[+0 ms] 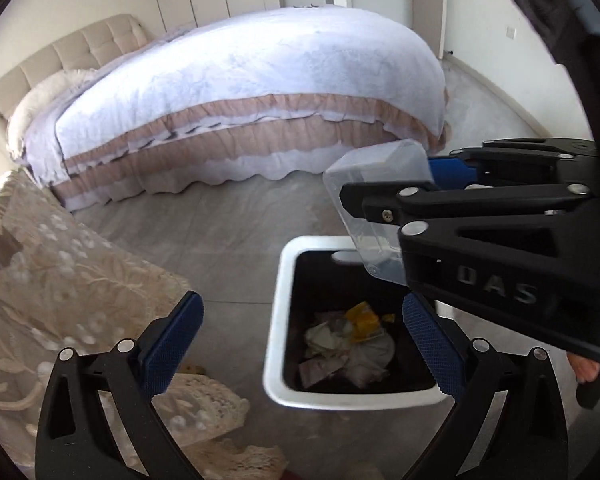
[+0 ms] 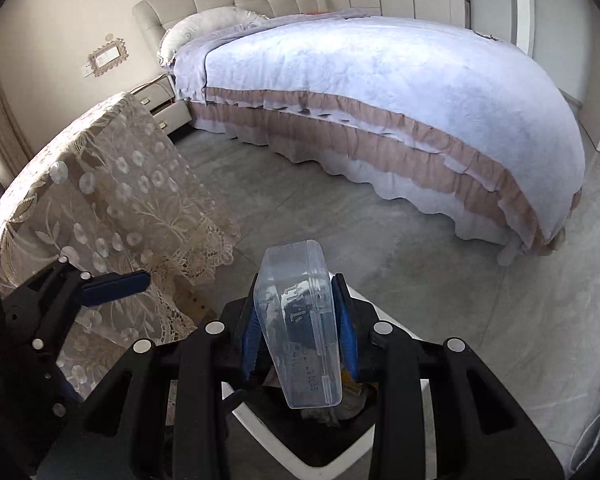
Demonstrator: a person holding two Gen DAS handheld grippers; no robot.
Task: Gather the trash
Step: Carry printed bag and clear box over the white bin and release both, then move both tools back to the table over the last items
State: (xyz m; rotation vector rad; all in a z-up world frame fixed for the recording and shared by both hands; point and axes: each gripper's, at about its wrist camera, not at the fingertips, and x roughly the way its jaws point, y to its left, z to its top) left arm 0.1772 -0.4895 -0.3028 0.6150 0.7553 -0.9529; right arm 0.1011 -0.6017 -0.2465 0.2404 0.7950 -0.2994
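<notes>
A black trash bin with a white rim (image 1: 278,316) stands on the grey floor, with crumpled paper and yellow scraps (image 1: 348,340) at its bottom. My right gripper (image 2: 300,328) is shut on a clear plastic container (image 2: 296,320) and holds it above the bin's far right edge; the container also shows in the left wrist view (image 1: 374,200). The bin's rim (image 2: 260,424) shows below it in the right wrist view. My left gripper (image 1: 304,344) is open and empty, its blue pads either side of the bin's near left part.
A bed with a white and pink ruffled cover (image 1: 240,92) fills the back. A table under a beige lace cloth (image 1: 52,280) stands at the left, close to the bin. A nightstand (image 2: 160,104) is beside the bed. A bare foot (image 1: 586,368) is at right.
</notes>
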